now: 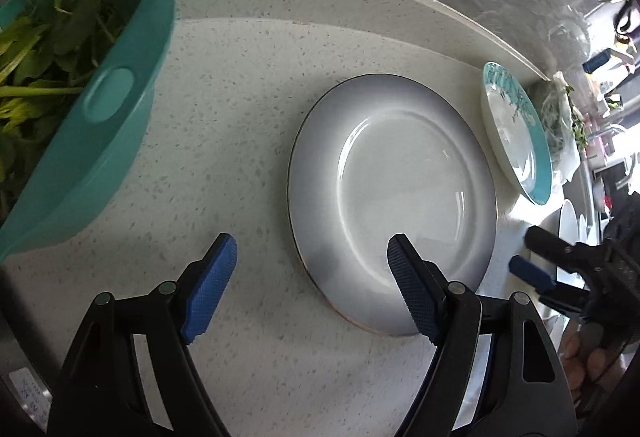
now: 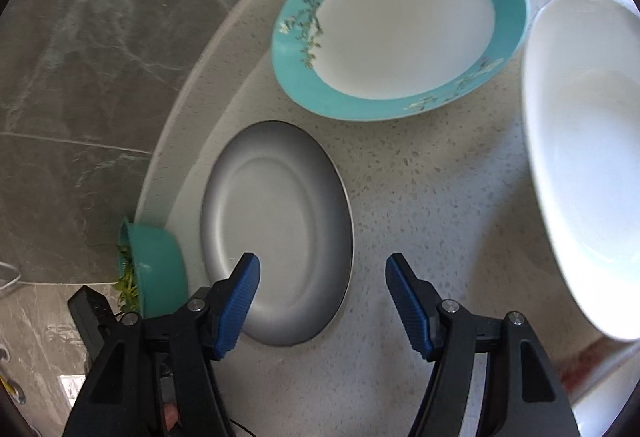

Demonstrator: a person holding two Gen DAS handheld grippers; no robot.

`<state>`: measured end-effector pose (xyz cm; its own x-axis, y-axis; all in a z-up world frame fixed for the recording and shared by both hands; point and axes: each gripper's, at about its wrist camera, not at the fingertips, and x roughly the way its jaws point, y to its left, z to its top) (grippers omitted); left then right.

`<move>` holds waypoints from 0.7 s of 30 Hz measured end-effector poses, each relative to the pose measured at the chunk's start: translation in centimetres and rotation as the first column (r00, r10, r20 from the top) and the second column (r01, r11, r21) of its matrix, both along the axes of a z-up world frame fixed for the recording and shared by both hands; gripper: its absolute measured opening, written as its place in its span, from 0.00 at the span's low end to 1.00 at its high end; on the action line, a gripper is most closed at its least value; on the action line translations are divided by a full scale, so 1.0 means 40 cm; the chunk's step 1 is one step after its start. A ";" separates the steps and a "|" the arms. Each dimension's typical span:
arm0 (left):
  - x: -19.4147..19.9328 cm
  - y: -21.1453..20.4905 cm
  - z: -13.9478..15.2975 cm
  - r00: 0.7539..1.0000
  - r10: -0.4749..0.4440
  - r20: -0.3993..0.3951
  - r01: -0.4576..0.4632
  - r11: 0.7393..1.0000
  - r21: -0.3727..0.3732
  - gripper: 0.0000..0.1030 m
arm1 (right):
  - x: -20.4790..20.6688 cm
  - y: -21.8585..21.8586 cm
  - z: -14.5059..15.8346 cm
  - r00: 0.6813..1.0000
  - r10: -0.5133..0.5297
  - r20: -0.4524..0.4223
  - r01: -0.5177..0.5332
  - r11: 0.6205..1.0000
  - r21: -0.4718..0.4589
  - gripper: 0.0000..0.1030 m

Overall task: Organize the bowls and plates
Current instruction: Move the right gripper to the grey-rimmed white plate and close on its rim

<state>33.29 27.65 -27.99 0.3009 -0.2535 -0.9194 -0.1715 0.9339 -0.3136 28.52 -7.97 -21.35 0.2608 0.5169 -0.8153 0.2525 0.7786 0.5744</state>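
Both our tongs are spread wide and hold nothing. The left tongs (image 1: 312,287) hover low over the tabletop (image 1: 240,117), their right-hand pad (image 1: 412,297) above the near rim of the grey plate (image 1: 394,197), which lies flat just ahead and to the right. The right tongs (image 2: 322,303) approach the same plate from its other side, their left-hand pad (image 2: 238,301) over its rim.

We judge the step in hand to be picking up this plate. To do it well, we should straddle the rim with one pad above and one below, tilting so the lower pad slides under the lip, and use one pair only.

Further out from the right tongs lie the teal-rimmed plate (image 2: 400,21) ahead and the white bowl (image 2: 588,165) to the right; the teal colander of greens (image 1: 80,97) sits far left of the left tongs.
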 end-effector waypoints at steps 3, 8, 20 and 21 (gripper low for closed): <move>0.025 0.001 -0.017 1.000 -0.013 -0.014 0.012 0.999 -0.030 0.72 | 0.036 0.005 -0.020 1.000 0.012 -0.013 -0.013 1.000 -0.023 0.67; 0.028 0.003 -0.040 1.000 0.001 -0.029 -0.004 0.996 -0.084 0.51 | 0.075 0.007 -0.045 0.999 0.019 -0.041 -0.020 1.000 -0.022 0.67; 0.053 0.027 -0.050 1.000 0.025 -0.004 -0.025 0.983 -0.182 0.51 | 0.099 0.032 -0.044 0.995 0.090 -0.042 -0.090 0.996 -0.010 0.69; 0.056 0.026 -0.050 1.000 0.028 -0.004 -0.028 0.983 -0.183 0.51 | 0.100 0.034 -0.043 0.994 0.098 -0.042 -0.099 0.995 -0.012 0.68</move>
<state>35.51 28.70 -29.97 0.3094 -0.4089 -0.8585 -0.1971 0.8557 -0.4785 32.53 -6.59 -23.09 0.1749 0.5268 -0.8318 0.1978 0.8088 0.5539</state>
